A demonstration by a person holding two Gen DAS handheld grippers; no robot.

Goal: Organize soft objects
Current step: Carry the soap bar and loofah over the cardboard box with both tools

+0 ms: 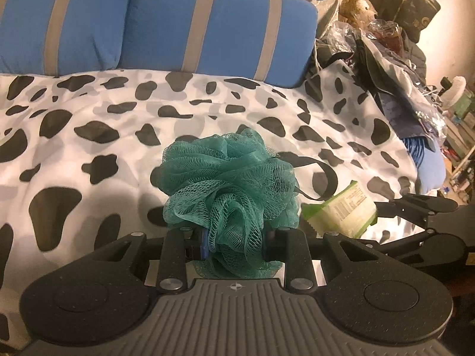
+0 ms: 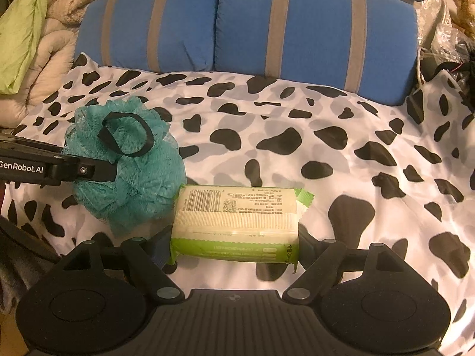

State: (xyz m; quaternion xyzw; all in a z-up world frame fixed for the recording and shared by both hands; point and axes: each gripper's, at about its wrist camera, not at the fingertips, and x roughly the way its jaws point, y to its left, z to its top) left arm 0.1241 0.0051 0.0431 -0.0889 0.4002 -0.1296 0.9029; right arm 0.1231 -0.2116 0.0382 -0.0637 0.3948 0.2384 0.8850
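A teal mesh bath pouf (image 1: 228, 178) with a black ribbon loop is pinched between the pads of my left gripper (image 1: 234, 244), which is shut on it above the cow-print bedspread (image 1: 89, 112). A green-and-white pack of tissues (image 2: 237, 222) is clamped lengthwise by my right gripper (image 2: 234, 249), whose jaws stand wide against its two ends. In the right wrist view the pouf (image 2: 130, 163) hangs just left of the pack, with the left gripper's finger (image 2: 89, 170) pressed into it. In the left wrist view the pack (image 1: 341, 210) shows at the right, beside the pouf.
Two blue cushions with grey stripes (image 2: 311, 29) lean at the back of the bed. A beige quilt and green cloth (image 2: 35, 35) are heaped at the back left. At the far right lie plastic bags, dark clothes (image 1: 386, 59) and a brown teddy bear (image 1: 353, 3).
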